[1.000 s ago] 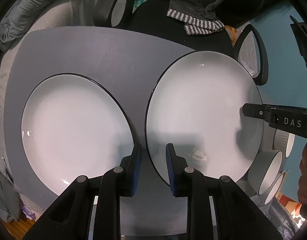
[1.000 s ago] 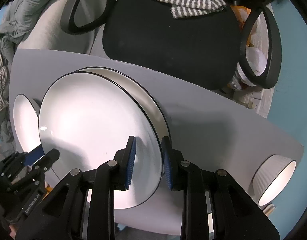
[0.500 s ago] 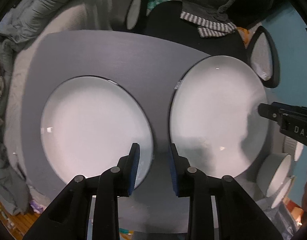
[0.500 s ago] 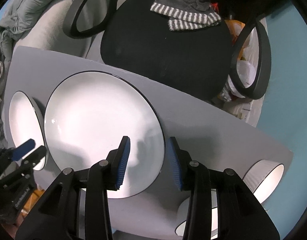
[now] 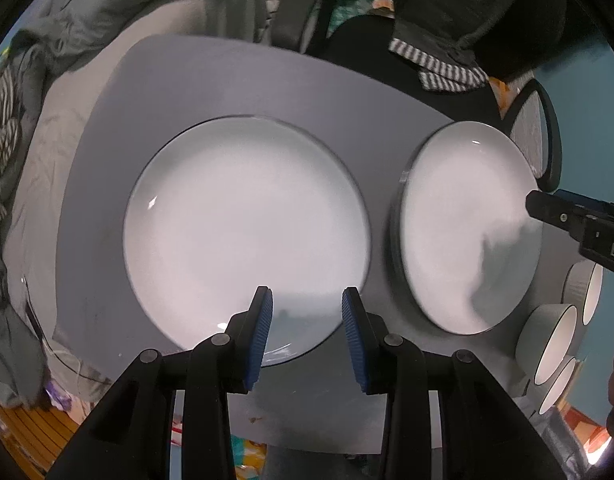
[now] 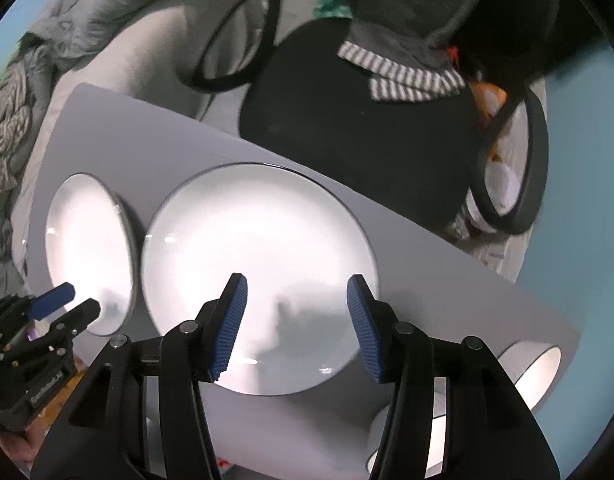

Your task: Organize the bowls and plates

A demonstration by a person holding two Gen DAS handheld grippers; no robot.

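Two white plates with black rims lie flat on the grey table (image 5: 227,80). My left gripper (image 5: 307,300) hovers over the near edge of the left plate (image 5: 247,236), jaws opening, nothing between the pads. The right plate (image 6: 259,276) rests on top of another plate whose rim peeks out behind it. My right gripper (image 6: 298,280) hangs above its near part, jaws opening and empty. The right plate (image 5: 467,232) and the right gripper (image 5: 547,208) show at the right of the left wrist view. The left plate (image 6: 87,252) and left gripper (image 6: 81,299) show at the left of the right wrist view.
Several white ribbed bowls (image 5: 555,336) stand at the table's right end, one bowl (image 6: 535,372) near my right gripper. A black office chair (image 6: 347,128) with striped clothing on it stands behind the table. Grey bedding (image 5: 47,160) lies to the left.
The right gripper let go of the tilted plate, which now lies flat on the lower one. Both grippers opened wider and rose. The left gripper shifted from the right plate's rim to over the left plate.
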